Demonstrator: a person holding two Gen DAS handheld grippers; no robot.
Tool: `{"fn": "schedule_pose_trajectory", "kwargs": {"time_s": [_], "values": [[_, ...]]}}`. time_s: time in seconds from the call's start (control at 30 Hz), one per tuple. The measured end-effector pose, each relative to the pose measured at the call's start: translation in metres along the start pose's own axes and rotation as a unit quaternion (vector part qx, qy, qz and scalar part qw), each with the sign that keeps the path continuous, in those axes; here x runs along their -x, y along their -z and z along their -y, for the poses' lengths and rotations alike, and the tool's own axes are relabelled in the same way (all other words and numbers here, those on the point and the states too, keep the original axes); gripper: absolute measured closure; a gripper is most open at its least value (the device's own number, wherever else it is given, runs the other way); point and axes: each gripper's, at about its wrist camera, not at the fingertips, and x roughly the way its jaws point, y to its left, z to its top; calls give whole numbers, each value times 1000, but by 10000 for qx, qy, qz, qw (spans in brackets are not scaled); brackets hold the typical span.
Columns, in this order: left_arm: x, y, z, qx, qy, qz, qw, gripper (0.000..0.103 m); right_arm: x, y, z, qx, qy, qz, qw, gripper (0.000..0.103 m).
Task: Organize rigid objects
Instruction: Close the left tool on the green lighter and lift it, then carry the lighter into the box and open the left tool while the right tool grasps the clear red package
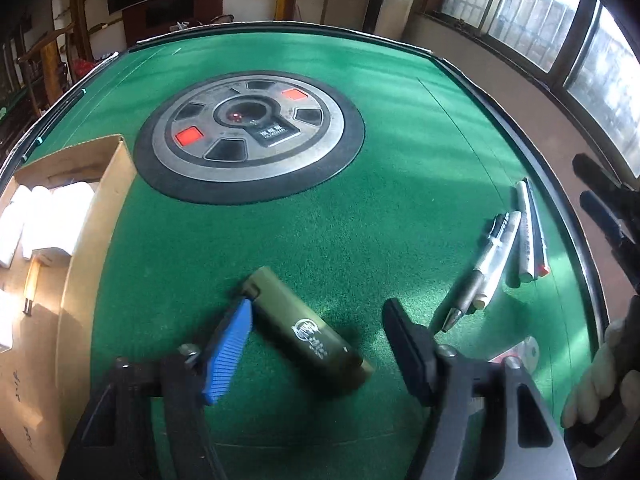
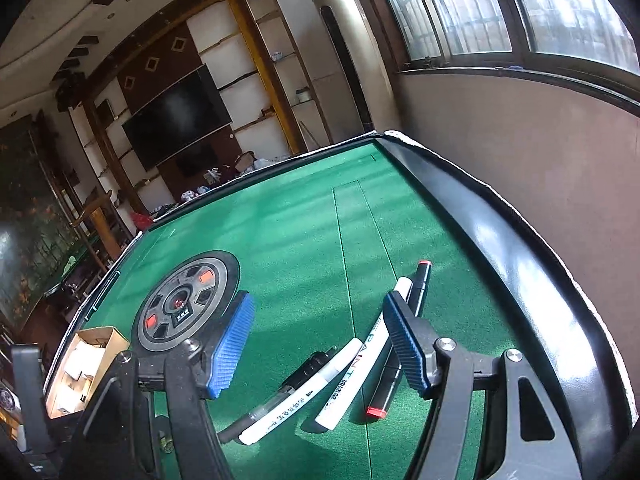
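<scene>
Both grippers gape wide with nothing between their pads: the left gripper (image 1: 320, 336) straddles an olive-green lighter (image 1: 308, 330) lying on the green felt table (image 1: 400, 120), its blue pad (image 1: 228, 356) just beside it. Right gripper (image 2: 320, 336) hovers over a row of pens and markers (image 2: 352, 364) near the table's right rim, with a cardboard box (image 1: 96, 216) at the left.

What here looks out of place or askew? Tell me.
The olive green lighter lies alone and slanted on the green felt between the open left gripper's fingers, apart from the pens grouped near the right edge. Nothing looks spilled or damaged.
</scene>
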Motion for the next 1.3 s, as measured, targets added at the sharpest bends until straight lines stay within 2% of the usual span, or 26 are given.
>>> {"fn": "schedule_pose_trajectory", "kwargs": {"time_s": [0.03,0.07,0.13,0.33,0.4,0.47,0.5,0.53,0.67,0.83,0.87,0.97,1.07,1.2,1.27,1.3], "values": [[0,1,2,-156,-54,25,9999,69,0,0,-1,-9,-10,4,10000,37],[1,1,2,-253,-24,35,9997,77,0,0,0,-28,-7,-4,10000,37],[5,2,-8,-221,139,-49,9996,82,-1,3,-1,-75,-22,-25,10000,37],[8,10,-12,-313,74,100,9994,81,-3,4,-4,-76,-51,-75,9999,37],[8,14,-4,-508,-12,196,9985,72,-5,5,-5,-50,1,-109,9999,37],[8,16,3,-710,-130,250,9971,75,-8,6,-5,-42,44,-151,9999,37],[10,17,2,-680,11,245,9974,81,-9,6,-5,-37,43,-163,9999,37],[12,17,-2,-573,195,205,9980,83,-10,6,-5,-22,61,-166,9998,37],[40,24,-22,-218,600,456,9969,82,-13,9,-7,69,175,-185,9997,37],[91,37,-52,120,1122,835,9901,82,-13,12,-10,250,448,-108,9986,37],[101,40,-58,154,1213,885,9885,82,-12,11,-11,268,385,-194,9987,37],[127,50,-75,193,1381,1077,9843,82,-1,17,-22,495,-384,-792,9949,37],[137,58,-93,249,1457,1147,9823,82,10,36,-43,1214,-876,-1564,9763,37],[132,65,-119,552,1463,1125,9813,82,1,59,-56,1847,-706,-1959,9605,37],[131,70,-133,786,1506,1096,9794,82,-12,69,-57,1779,-689,-2229,9560,37],[132,73,-139,854,1495,1104,9789,82,-19,75,-58,1681,-744,-2507,9505,37]]}}
